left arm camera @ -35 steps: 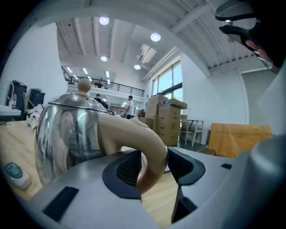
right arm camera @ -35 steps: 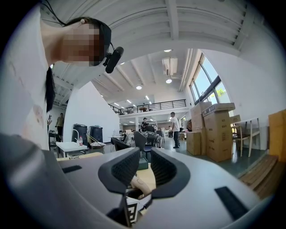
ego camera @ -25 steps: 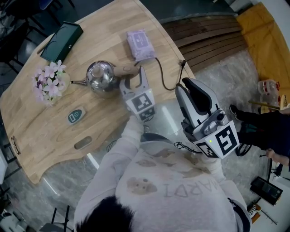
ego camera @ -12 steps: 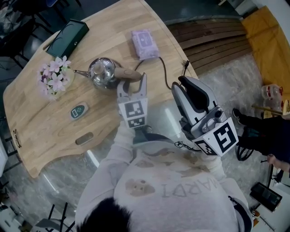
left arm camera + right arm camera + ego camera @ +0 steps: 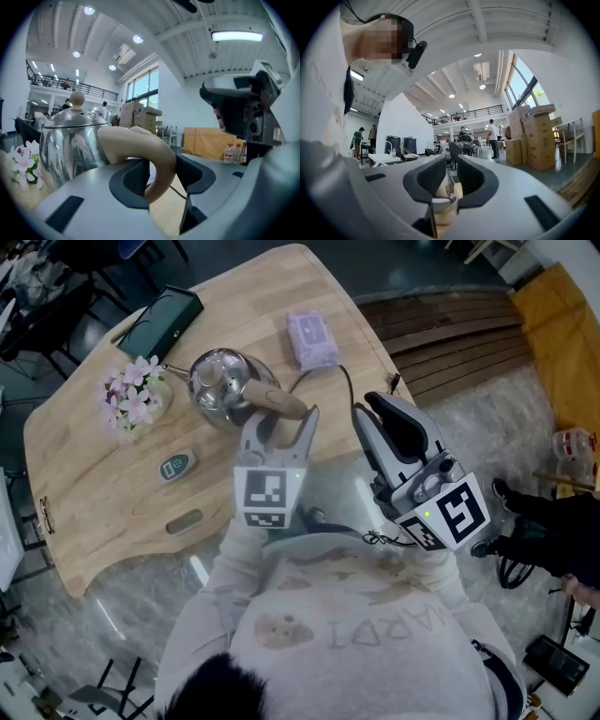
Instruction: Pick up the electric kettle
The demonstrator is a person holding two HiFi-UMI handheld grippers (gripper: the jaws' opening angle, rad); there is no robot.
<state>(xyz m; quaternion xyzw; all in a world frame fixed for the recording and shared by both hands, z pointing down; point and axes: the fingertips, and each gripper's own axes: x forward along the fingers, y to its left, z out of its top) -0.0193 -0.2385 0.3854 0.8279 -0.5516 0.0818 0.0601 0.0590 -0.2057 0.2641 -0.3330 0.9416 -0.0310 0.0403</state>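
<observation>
A shiny steel electric kettle (image 5: 218, 383) with a beige handle (image 5: 278, 403) is over the wooden table (image 5: 103, 493). My left gripper (image 5: 282, 425) comes at it from the near side and is shut on that handle. In the left gripper view the handle (image 5: 140, 145) curves down between the two dark pads (image 5: 133, 176), with the kettle body (image 5: 70, 140) to the left of my left gripper (image 5: 161, 173). My right gripper (image 5: 389, 420) is held off the table's right edge, shut and holding nothing; in its own view my right gripper (image 5: 451, 180) points into the hall.
On the table stand a vase of pink flowers (image 5: 134, 399), a dark green case (image 5: 161, 320), a purple packet (image 5: 312, 338), a black cable (image 5: 343, 390) and a small oval device (image 5: 175, 466). Wooden slats (image 5: 450, 334) lie right of the table.
The left gripper has closed in on the kettle's handle, and the kettle looks larger and nearer than before. The right gripper has kept its place beside it.
</observation>
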